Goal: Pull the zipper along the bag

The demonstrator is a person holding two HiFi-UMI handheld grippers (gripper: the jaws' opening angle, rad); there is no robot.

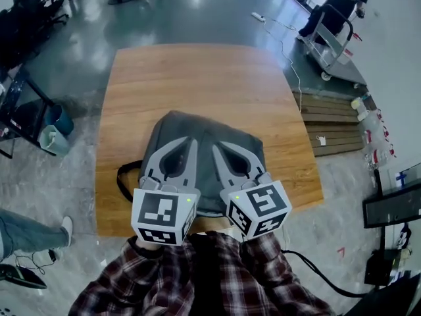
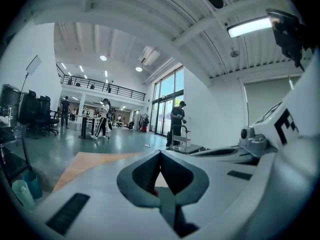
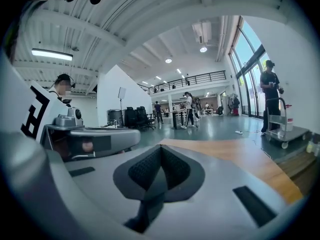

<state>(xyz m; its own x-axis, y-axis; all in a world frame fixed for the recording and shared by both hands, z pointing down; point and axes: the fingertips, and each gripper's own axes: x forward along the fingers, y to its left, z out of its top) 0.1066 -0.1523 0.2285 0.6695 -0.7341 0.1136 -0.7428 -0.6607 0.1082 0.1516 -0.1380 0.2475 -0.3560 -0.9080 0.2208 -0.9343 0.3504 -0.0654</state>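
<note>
A dark grey bag lies flat on the wooden table, near its front edge, with a black strap looping out to its left. I cannot make out its zipper. My left gripper and right gripper are held side by side over the bag's near half, pointing away from me. Both are shut with nothing between the jaws. In the left gripper view the left gripper has its pads meeting, and in the right gripper view so does the right gripper. Neither gripper view shows the bag.
The far half of the table is bare wood. Stacked wooden pallets stand to the right. A person with a cart is at the far right. Black chairs and a teal bucket are to the left.
</note>
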